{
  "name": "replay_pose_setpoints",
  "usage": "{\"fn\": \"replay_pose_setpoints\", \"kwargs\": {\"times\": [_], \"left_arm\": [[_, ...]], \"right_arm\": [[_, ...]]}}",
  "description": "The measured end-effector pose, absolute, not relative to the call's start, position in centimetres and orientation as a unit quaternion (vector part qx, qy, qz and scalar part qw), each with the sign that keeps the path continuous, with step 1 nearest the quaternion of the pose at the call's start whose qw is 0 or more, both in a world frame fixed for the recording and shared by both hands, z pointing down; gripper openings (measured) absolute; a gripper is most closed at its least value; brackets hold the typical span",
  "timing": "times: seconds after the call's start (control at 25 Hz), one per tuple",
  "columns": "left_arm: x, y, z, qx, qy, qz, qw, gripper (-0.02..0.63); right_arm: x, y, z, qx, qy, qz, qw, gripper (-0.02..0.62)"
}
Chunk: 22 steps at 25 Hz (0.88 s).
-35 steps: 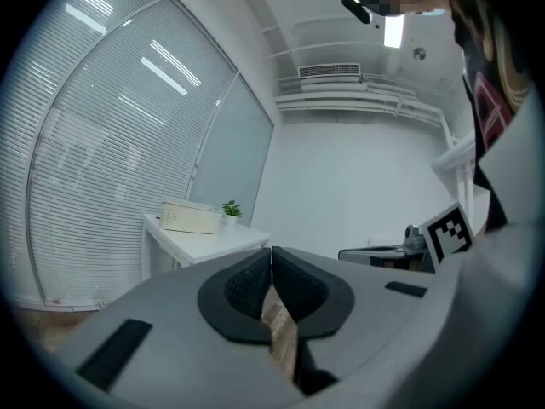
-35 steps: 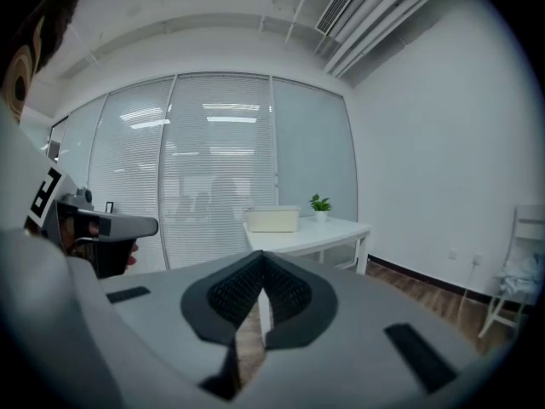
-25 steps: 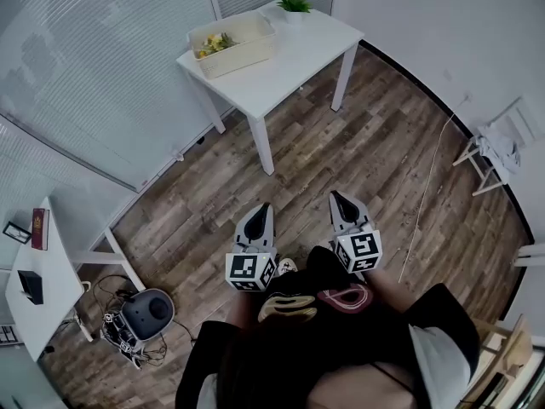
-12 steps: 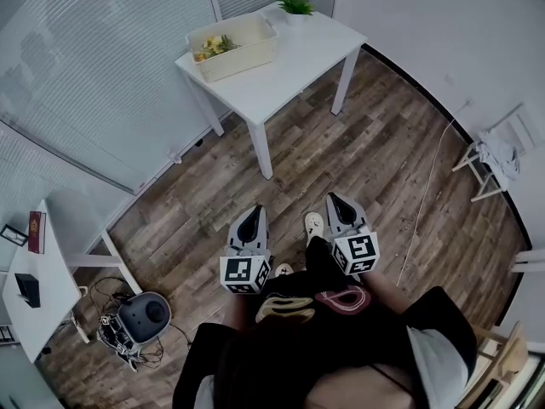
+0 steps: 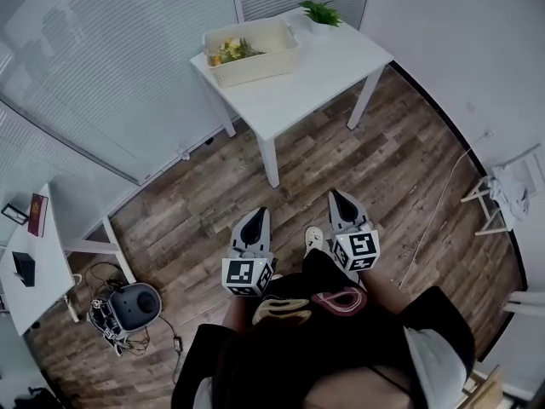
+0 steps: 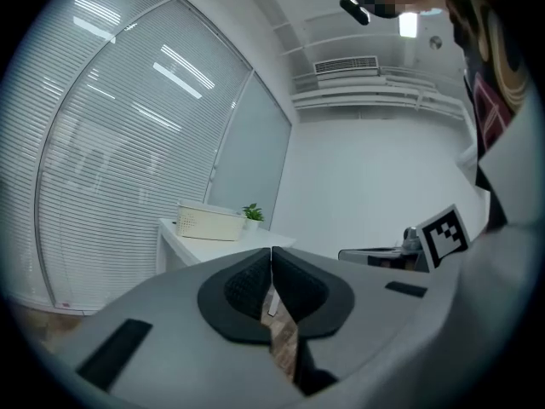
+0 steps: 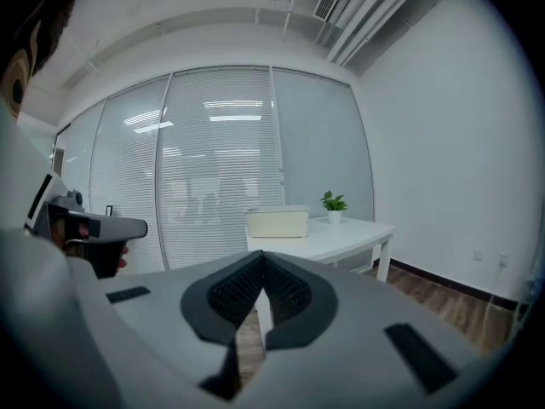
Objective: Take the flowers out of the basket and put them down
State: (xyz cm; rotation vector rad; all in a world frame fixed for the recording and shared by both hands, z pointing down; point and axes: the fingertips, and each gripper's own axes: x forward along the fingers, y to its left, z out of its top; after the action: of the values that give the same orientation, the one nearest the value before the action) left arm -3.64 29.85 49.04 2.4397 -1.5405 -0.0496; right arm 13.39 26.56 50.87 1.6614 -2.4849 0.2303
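A cream basket [image 5: 252, 51] stands at the far left of a white table [image 5: 315, 71]; yellow flowers [image 5: 231, 51] lie inside it at its left end. The basket [image 6: 209, 222] also shows far ahead in the left gripper view and, as the basket [image 7: 278, 222], in the right gripper view. My left gripper [image 5: 255, 215] and right gripper [image 5: 337, 198] hang close to the person's body, over the floor, well short of the table. Both are shut with nothing between the jaws.
A small potted plant [image 5: 321, 14] stands at the table's far corner behind the basket. Glass walls with blinds run along the left. A second white table [image 5: 25, 267] with small items, a grey device [image 5: 134, 305] with cables and a folding rack [image 5: 509, 190] stand around the wood floor.
The view has shifted: the table with the basket now sits a little further right and lower in the head view. Both grippers stay shut near the body.
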Motion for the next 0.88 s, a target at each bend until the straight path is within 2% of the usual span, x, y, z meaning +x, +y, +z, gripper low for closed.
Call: {"fn": "replay_pose_setpoints", "kwargs": {"times": [0.52,0.88], "left_arm": [[-2.2,20.1,48.7,0.79,-0.598,-0.027,0.132,0.018],[4.2,14.2,48.1,0.8,-0.588,-0.024,0.115,0.018]], "right_arm": [[16.8,15.5,50.8,0.5,-0.86,0.077,0.074,0.011],[22.7,9.9,50.5,0.498,-0.861,0.072,0.073,0.009]]}}
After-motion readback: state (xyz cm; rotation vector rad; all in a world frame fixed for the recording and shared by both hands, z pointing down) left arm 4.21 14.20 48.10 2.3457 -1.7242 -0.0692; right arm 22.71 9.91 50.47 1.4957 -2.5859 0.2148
